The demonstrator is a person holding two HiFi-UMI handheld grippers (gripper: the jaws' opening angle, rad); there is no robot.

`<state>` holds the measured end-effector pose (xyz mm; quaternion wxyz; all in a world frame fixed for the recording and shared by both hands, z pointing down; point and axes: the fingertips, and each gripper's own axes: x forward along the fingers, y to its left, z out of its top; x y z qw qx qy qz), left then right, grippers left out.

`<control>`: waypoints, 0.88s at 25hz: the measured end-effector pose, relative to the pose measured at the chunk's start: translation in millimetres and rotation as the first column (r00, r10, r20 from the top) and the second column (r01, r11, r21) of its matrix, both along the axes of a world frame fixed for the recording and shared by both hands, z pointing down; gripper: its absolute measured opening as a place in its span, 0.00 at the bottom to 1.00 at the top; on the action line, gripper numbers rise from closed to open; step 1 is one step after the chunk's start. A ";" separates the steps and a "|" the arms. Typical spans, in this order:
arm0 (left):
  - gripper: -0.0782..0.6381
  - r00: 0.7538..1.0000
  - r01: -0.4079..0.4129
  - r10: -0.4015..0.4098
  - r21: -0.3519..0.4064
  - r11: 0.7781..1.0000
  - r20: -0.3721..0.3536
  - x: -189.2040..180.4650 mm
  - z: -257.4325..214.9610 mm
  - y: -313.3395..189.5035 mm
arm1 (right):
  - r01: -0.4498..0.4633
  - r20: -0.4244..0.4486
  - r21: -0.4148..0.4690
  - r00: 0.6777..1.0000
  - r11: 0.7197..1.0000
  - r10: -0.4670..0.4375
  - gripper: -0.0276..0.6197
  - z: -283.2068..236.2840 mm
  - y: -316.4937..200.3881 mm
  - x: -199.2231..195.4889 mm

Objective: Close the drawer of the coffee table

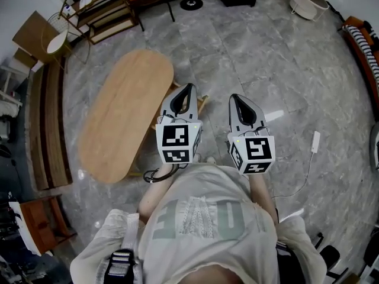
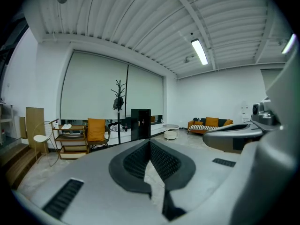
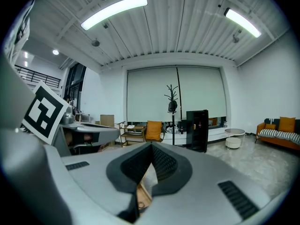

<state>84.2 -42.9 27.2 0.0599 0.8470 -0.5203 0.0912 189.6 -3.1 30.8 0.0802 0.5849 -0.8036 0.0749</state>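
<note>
Left gripper (image 1: 188, 89) and right gripper (image 1: 235, 99) side by side at frame centre, both pointing up-frame and tilted slightly down. Fingers (image 2: 133, 161) of each closed tip to tip, nothing between. Forearms (image 1: 155, 197) tucked against torso, lower centre.

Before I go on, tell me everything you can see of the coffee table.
The coffee table has a long oval top of light, plain wood. The top is bare and lies diagonally in the head view, on the grey marble-look floor. From its right side a wooden part, probably the open drawer, juts out, mostly hidden under the left gripper, which is above it. The legs hardly show. Nothing but the floor is seen touching it.
</note>
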 end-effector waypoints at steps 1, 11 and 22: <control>0.12 1.000 -0.002 0.002 0.001 1.000 -0.001 0.0 0.4 -1.7 | -0.002 -0.001 0.001 1.000 1.000 0.002 0.05 0.0 -2.0 0.3; 0.12 0.999 -0.039 0.039 0.005 0.999 0.014 -3.7 -0.6 -24.3 | 0.005 -0.022 0.036 1.000 0.999 -0.004 0.05 -13.7 -33.8 -4.1; 0.12 0.995 -0.086 0.092 -0.122 0.989 0.044 8.5 115.6 -59.8 | 0.010 0.011 -0.032 1.000 0.999 -0.010 0.05 87.5 -81.7 -14.8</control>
